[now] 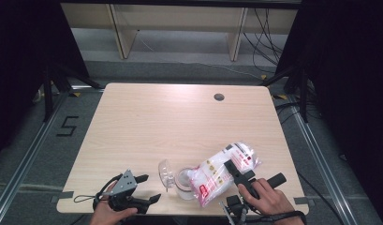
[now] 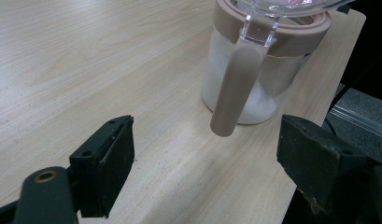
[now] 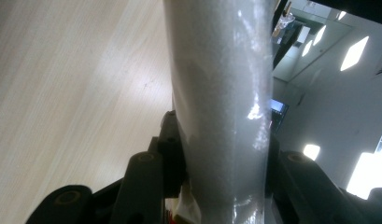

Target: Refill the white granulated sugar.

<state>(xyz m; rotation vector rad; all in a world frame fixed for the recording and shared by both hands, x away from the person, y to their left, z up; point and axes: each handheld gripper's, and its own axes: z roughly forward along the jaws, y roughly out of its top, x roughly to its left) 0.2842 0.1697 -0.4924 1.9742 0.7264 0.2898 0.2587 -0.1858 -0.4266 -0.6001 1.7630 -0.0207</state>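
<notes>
Right gripper [image 1: 237, 171] fingers [image 3: 151, 186] pinching the bag [image 1: 224, 171]: white granules inside, red print, tilted with its lower end over the jar [image 1: 183, 183] mouth. Left gripper [image 1: 144, 188] fingers [image 2: 104, 163] spread wide, holding nothing, just left of the jar and apart from it. Jar sits at the table's [image 1: 156, 126] near edge, part full of white stuff, brown collar with a handle [image 2: 235, 86] hanging toward the left gripper. Clear lid [image 1: 165, 173] flipped open on the jar's left side. Bag touching the jar rim or not: can't tell.
</notes>
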